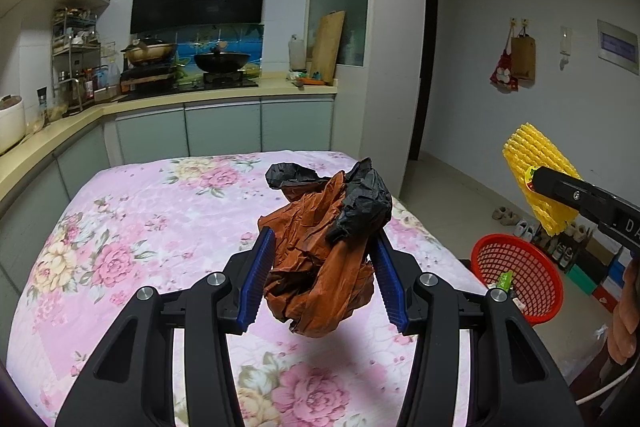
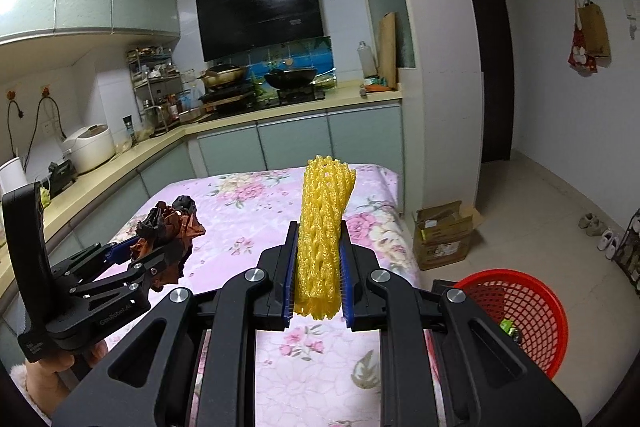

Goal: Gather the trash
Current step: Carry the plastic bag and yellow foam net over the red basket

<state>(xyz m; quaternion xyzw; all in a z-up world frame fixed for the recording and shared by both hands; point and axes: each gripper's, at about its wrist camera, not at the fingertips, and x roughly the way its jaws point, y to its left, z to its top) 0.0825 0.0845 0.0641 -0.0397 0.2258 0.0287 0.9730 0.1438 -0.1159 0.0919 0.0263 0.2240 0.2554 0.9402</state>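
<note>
A: Count of hand-held grippers?
B: Two. Left hand-held gripper [image 1: 322, 267] clamps one crumpled wad of bags [image 1: 324, 247], orange-brown plastic with black mixed in, lifted clear above the floral tabletop [image 1: 160, 227].
A: The right one?
B: Right hand-held gripper [image 2: 318, 281] squeezed tight on one yellow foam net sleeve [image 2: 322, 239], standing upright between the blue pads, also off the cloth.
A: Bins?
B: One red mesh basket [image 2: 532, 307], low at the right beside the tabletop's near corner. One green wrapper [image 2: 507, 325] inside.
A: Far background?
B: Two woks [image 1: 222, 61] on the stove.
</note>
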